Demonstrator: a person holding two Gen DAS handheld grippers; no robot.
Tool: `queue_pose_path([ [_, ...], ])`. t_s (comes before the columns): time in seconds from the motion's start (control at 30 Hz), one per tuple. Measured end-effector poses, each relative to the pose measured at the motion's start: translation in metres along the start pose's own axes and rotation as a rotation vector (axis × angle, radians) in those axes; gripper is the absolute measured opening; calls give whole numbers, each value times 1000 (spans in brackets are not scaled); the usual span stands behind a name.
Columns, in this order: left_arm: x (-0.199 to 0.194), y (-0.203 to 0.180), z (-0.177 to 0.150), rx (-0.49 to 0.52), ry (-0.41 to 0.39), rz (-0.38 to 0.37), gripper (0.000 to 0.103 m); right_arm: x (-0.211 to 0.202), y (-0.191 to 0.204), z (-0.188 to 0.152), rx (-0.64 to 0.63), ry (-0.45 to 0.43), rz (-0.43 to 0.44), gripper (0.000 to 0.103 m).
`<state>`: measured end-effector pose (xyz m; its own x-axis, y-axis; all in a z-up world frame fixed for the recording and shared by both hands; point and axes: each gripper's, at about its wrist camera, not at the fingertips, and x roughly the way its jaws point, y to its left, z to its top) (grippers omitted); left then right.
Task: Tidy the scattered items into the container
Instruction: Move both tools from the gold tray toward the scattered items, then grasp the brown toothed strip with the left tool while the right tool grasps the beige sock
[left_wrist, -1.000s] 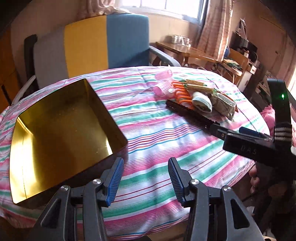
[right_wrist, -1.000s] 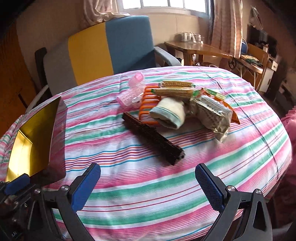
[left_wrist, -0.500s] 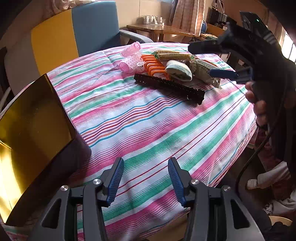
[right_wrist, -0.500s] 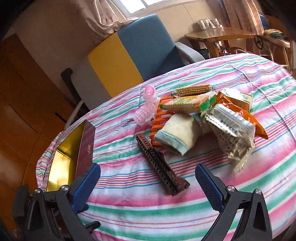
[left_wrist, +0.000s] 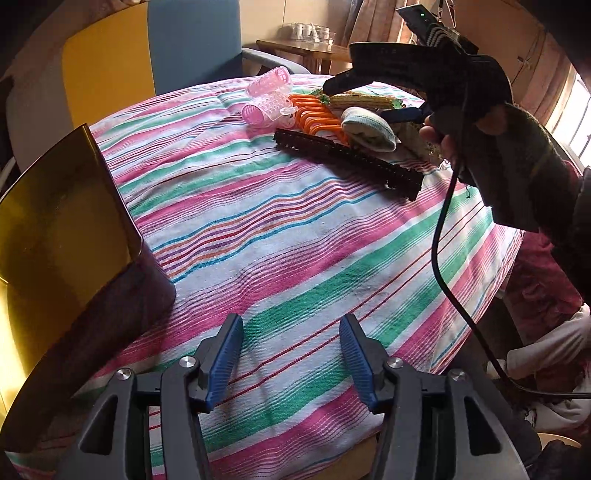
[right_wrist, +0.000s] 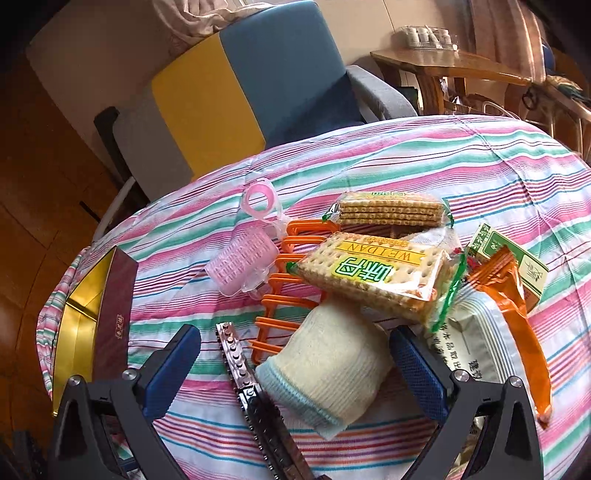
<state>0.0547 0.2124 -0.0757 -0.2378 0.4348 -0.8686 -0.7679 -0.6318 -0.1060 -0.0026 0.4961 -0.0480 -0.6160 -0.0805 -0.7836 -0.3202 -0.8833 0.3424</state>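
Striped cloth in pink, green and white covers the round surface (left_wrist: 280, 236), with a yellow-and-blue armchair (right_wrist: 258, 85) behind it. Near the left edge sits the gold-lined container (left_wrist: 62, 236), well apart from the heap of scattered items: pink hair rollers (right_wrist: 242, 267), an orange rack (right_wrist: 284, 295), biscuit packs (right_wrist: 373, 275), a dark brick strip (right_wrist: 258, 402) and a rolled sock (right_wrist: 328, 365). Over bare cloth the left claw (left_wrist: 290, 360) is opening with nothing between its pads, while the right claw (right_wrist: 295, 369) stands wide apart on either side of the sock, not pressing it.
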Motion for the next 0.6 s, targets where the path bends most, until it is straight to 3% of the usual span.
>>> queue_pose_path([
  [0.17, 1, 4, 0, -32, -11, -39, 60, 12, 9, 4, -37, 16, -4, 103],
  [0.5, -3, 23, -5, -162, -58, -167, 60, -14, 13, -33, -29, 76, 196, 103],
  [0.6, -4, 29, -4, -207, -70, -210, 60, -13, 8, -54, 42, 155, 279, 103],
])
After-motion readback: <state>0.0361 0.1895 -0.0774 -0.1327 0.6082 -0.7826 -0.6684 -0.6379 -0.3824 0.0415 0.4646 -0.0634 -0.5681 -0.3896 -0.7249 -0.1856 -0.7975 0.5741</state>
